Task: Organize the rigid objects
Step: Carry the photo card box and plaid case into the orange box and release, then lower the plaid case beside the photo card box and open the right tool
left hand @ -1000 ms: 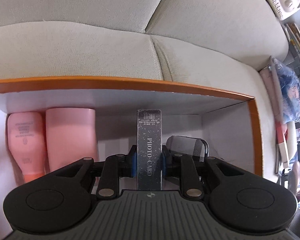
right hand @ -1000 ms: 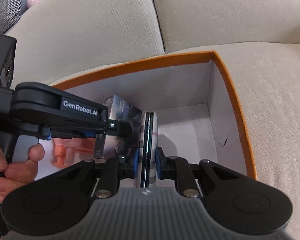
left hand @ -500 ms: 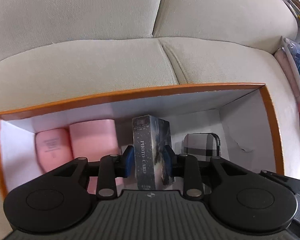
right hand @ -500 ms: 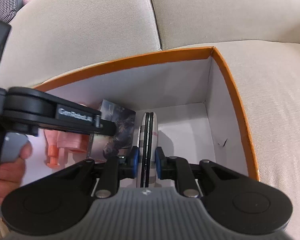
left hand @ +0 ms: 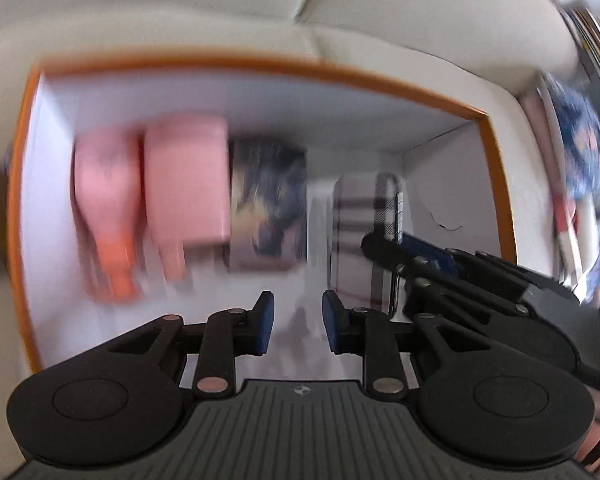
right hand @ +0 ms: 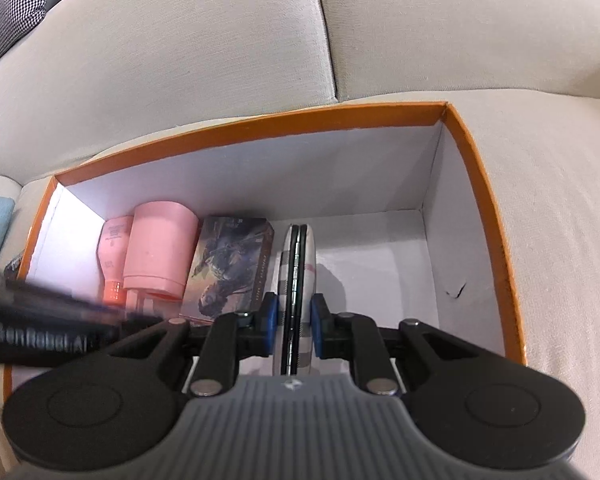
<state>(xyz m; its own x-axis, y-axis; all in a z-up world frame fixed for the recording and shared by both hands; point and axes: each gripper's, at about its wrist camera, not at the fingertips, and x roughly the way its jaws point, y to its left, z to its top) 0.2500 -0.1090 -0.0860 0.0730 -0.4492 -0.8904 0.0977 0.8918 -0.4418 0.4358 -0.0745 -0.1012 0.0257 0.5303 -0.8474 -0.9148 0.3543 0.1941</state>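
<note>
Left gripper (left hand: 296,322) hangs empty over the box (right hand: 476,168), jaws closing on nothing. Inside, left to right: bottle (right hand: 114,254), pink cup (right hand: 160,252), card box (right hand: 230,268), all lying side by side. Right gripper (right hand: 293,326) pinches the plaid phone (right hand: 298,264), on edge beside the card box. It looks stiff, slick and breakable, best held across its flat faces. "GenRobot.AI" reads on the left gripper's arm.
</note>
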